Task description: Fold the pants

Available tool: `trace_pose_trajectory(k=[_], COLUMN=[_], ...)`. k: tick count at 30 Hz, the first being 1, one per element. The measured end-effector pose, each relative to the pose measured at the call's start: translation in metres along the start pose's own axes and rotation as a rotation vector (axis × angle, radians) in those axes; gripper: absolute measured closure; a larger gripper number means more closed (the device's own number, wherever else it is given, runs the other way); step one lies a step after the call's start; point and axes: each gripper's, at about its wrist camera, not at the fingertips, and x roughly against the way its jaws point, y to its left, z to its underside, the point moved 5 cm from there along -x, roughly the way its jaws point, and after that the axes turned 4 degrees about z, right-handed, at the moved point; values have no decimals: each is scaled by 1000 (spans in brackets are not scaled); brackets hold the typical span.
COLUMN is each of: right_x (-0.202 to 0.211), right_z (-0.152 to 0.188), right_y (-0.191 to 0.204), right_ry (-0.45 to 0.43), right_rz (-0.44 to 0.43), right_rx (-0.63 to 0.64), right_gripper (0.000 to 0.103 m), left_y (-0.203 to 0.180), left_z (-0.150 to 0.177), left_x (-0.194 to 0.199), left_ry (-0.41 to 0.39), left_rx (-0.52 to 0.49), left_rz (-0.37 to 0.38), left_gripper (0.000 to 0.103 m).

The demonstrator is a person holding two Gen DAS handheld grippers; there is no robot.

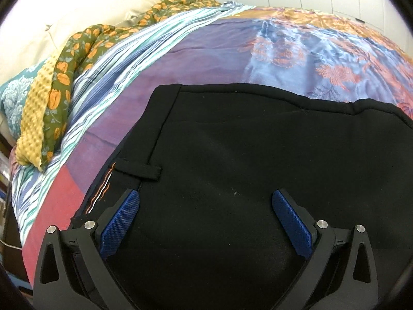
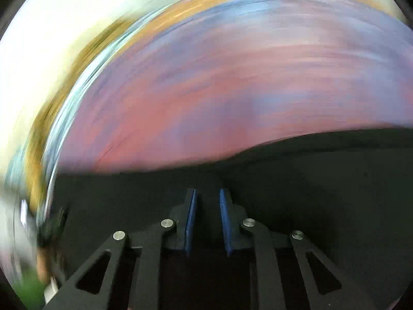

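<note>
The left tool (image 1: 206, 199) hangs over the black pants (image 1: 245, 168) with its blue pads (image 1: 121, 222) spread wide apart, gripping nothing; one pad sits beside the waistband's belt loop (image 1: 138, 171). The right tool (image 2: 207, 201) has its pads nearly together with a narrow gap; the blur hides whether dark cloth sits between them. The pants lie flat on the bed's patterned bedspread (image 1: 206, 59), waistband toward its left side. A green floral cloth (image 1: 67, 69) lies bunched along the bed's far-left edge.
</note>
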Motion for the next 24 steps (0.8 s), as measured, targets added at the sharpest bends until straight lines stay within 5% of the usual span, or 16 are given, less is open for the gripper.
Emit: trace_pose_trajectory(k=[2, 5, 8, 10, 12, 18, 21, 24], right_x=[35, 79, 125, 158, 190, 232, 219, 229], right_z=[-11, 1, 26, 44, 58, 194, 245, 253], right_y=[-90, -168, -199, -209, -218, -146, -145, -199], right_ry=[-65, -94, -119, -128, -121, 116, 225, 154], right_rz=[87, 232, 337, 338, 282, -48, -37, -3], right_rx=[-197, -286, -268, -261, -243, -135, -194, -401], right_gripper=[103, 103, 103, 82, 63, 48, 49, 75], left_y=[0, 0, -1, 1, 3, -33, -67, -63], left_z=[0, 0, -2, -6, -9, 55, 121, 159], left_x=[0, -1, -1, 1, 19, 123, 142, 155], left_ry=[-2, 1, 14, 52, 94, 105, 216, 198], left_rx=[-1, 0, 0, -7, -5, -83, -235, -270], left_rz=[-1, 1, 5, 14, 44, 349, 436, 406], left_gripper=[1, 1, 1, 1, 1, 1, 1, 1])
